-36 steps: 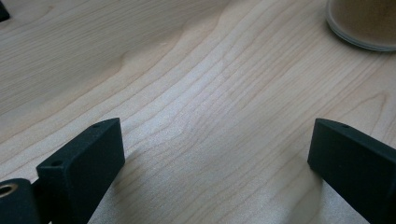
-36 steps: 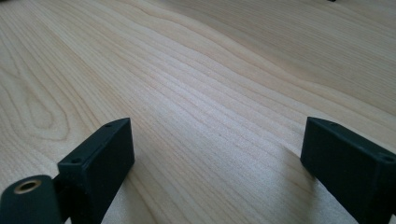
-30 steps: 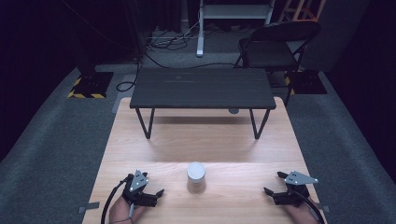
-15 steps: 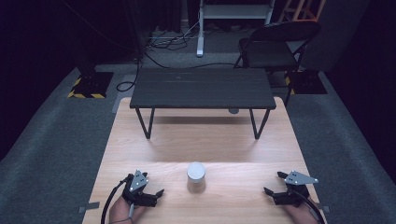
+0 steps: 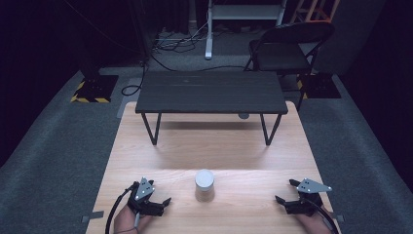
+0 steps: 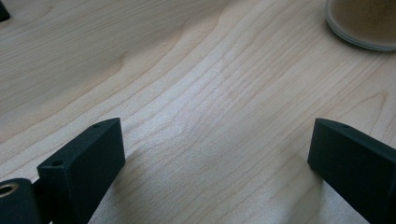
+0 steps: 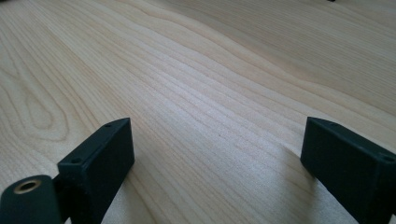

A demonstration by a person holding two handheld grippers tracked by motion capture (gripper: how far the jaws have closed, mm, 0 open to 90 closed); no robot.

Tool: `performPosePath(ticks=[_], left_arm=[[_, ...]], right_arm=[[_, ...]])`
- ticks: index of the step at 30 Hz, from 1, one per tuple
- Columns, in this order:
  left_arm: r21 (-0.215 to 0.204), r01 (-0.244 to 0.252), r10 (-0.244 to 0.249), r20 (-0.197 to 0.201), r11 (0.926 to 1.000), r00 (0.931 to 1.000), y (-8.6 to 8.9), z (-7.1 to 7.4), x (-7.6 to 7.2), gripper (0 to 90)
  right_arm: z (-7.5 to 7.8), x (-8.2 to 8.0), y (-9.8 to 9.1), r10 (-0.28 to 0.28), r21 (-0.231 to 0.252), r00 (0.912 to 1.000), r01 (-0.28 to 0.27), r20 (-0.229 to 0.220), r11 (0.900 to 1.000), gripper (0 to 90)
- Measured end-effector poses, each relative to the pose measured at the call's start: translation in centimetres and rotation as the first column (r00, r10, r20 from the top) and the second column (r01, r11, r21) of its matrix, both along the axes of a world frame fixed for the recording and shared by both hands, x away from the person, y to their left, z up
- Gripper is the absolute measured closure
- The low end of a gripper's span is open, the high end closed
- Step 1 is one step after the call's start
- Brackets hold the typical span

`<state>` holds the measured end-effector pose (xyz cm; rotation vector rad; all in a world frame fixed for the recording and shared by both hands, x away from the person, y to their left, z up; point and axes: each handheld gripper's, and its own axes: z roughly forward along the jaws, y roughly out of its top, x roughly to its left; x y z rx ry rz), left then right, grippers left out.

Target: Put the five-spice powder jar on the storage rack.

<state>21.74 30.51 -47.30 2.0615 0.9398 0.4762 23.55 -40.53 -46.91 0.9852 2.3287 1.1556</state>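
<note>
1. A light wooden table (image 5: 209, 146) with visible grain fills the near part of the high view; a low black bench-like stand (image 5: 211, 91) on thin metal legs sits on its far half.
2. A small white-lidded cylindrical jar (image 5: 204, 184) stands upright near the table's front edge, between the two grippers and well apart from each.
3. The left gripper (image 5: 158, 202), black with a grey plate on top, rests low at the front left, jaws spread wide with bare wood between them.
4. In the left gripper view the jar's base (image 6: 362, 23) sits at the upper right.
5. The right gripper (image 5: 285, 195) rests at the front right, jaws likewise wide apart, holding nothing.
6. A dark folding chair (image 5: 287, 46) stands beyond the table.
</note>
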Motion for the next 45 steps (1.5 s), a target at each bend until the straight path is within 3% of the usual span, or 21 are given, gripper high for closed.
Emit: performPosePath(ticks=[16, 18, 19, 20, 21, 23, 24, 25, 29, 31, 32, 34, 36, 38, 39, 41, 43, 45], left_arm=[[0.014, 0.01, -0.01, -0.013, 0.9999, 0.9999, 0.1, 0.5, 0.1, 4.1], [-0.012, 0.017, -0.017, 0.024, 0.9998, 0.9996, 0.5, 0.6, -0.6, 3.8], [-0.012, 0.017, -0.017, 0.024, 0.9998, 0.9996, 0.5, 0.6, -0.6, 3.7], [-0.079, 0.021, -0.019, 0.028, 0.9966, 0.9994, 1.2, 0.7, -0.8, 3.3], [-0.094, 0.023, -0.02, 0.031, 0.9953, 0.9993, 1.2, 1.0, -0.8, 3.1], [-0.079, 0.055, -0.05, 0.072, 0.9954, 0.9962, 0.5, 2.0, -1.2, 3.0], [-0.079, 0.055, -0.05, 0.072, 0.9954, 0.9962, 0.5, 2.0, -1.2, 2.9], [-0.065, 0.101, -0.094, 0.104, 0.9928, 0.9901, -0.4, 3.2, -1.3, 2.8], [-0.078, 0.172, -0.157, 0.162, 0.982, 0.9741, -2.5, 5.1, -1.3, 2.9], [-0.082, 0.182, -0.167, 0.165, 0.9799, 0.9722, -3.2, 5.6, -1.1, 3.1], [-0.097, 0.205, -0.187, 0.173, 0.9739, 0.9671, -4.4, 6.4, -0.6, 3.6], [-0.121, 0.226, -0.203, 0.177, 0.9667, 0.9632, -5.5, 6.8, -0.1, 3.9], [-0.153, 0.233, -0.209, 0.158, 0.9603, 0.9651, -6.5, 6.8, 0.7, 4.3], [-0.167, 0.23, -0.206, 0.146, 0.9588, 0.9675, -7.0, 6.7, 0.9, 5.0], [-0.178, 0.207, -0.187, 0.125, 0.9619, 0.9745, -8.2, 6.5, 1.3, 5.6], [-0.185, 0.186, -0.166, 0.114, 0.965, 0.9794, -9.0, 6.2, 1.5, 6.5], [-0.18, 0.176, -0.158, 0.11, 0.9677, 0.9812, -9.3, 6.1, 1.6, 8.5], [-0.163, 0.172, -0.158, 0.096, 0.9716, 0.9828, -10.0, 5.9, 1.8, 16.8]], right_arm=[[0.0, 0.0, 0.0, -0.004, -0.001, 1.0, 0.004, 0.0, 1.0, 9.6], [0.0, 0.0, 0.0, -0.004, -0.001, 1.0, 0.004, 0.0, 1.0, 9.6], [0.0, 0.0, 0.0, -0.004, -0.001, 1.0, 0.004, 0.0, 1.0, 9.6], [0.0, 0.0, 0.0, -0.004, -0.001, 1.0, 0.004, 0.0, 1.0, 9.5], [0.0, 0.0, 0.0, -0.004, -0.001, 1.0, 0.004, 0.0, 1.0, 9.5], [0.0, 0.1, 0.0, -0.003, -0.001, 1.0, 0.003, -0.001, 1.0, 9.5], [0.0, 0.1, 0.0, -0.003, -0.001, 1.0, 0.003, -0.001, 1.0, 9.5], [0.0, 0.1, 0.0, -0.003, -0.001, 1.0, 0.003, 0.0, 1.0, 9.5], [0.0, 0.1, 0.0, -0.003, -0.001, 1.0, 0.003, -0.001, 1.0, 9.5], [0.0, 0.1, 0.0, -0.003, -0.001, 1.0, 0.003, -0.001, 1.0, 9.6], [0.0, 0.1, 0.0, -0.002, -0.001, 1.0, 0.002, -0.001, 1.0, 9.5], [0.0, 0.1, 0.0, -0.002, -0.002, 1.0, 0.002, -0.001, 1.0, 9.6], [0.0, 0.1, 0.0, -0.001, -0.002, 1.0, 0.001, -0.001, 1.0, 9.5], [0.0, 0.1, 0.0, -0.001, -0.002, 1.0, 0.001, -0.001, 1.0, 9.6], [0.0, 0.1, 0.0, -0.001, -0.002, 1.0, 0.001, -0.001, 1.0, 9.6], [0.0, 0.1, 0.0, 0.0, -0.002, 1.0, 0.0, -0.001, 1.0, 9.6], [0.0, 0.1, 0.0, 0.0, -0.002, 1.0, 0.0, -0.001, 1.0, 9.6], [0.0, 0.1, 0.0, 0.001, -0.002, 1.0, -0.001, -0.001, 1.0, 9.6]])
